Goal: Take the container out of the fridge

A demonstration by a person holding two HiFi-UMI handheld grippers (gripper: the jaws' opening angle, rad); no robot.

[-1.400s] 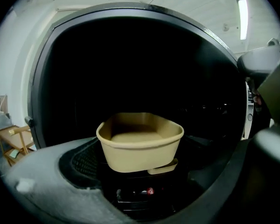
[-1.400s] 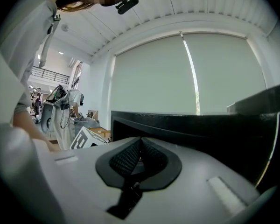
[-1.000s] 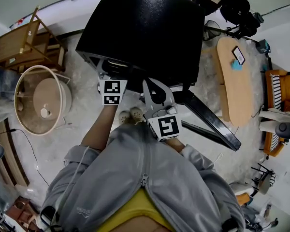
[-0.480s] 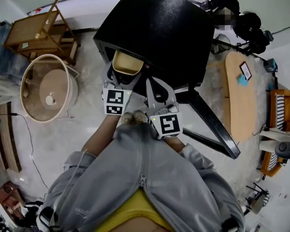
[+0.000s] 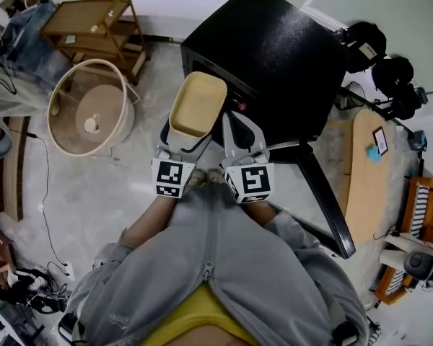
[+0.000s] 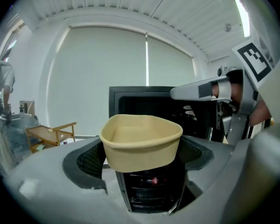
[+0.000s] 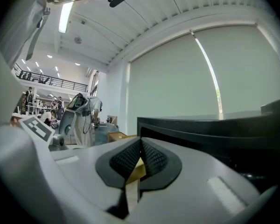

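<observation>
container (image 5: 197, 105), tan and empty, hangs clamped between the jaws of the left gripper (image 5: 183, 138), just clear of the front edge of the fridge (image 5: 274, 56). right gripper (image 5: 235, 125) is beside it, jaws pressed together, seemingly on nothing. removal looks nearly done; earlier the container was still partly under that edge.

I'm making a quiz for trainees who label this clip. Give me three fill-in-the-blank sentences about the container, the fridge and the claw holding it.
1. The container is ___ in colour.
2. The left claw is shut on the ___.
3. The black fridge has its door standing ___.
Missing words: tan; container; open.
</observation>
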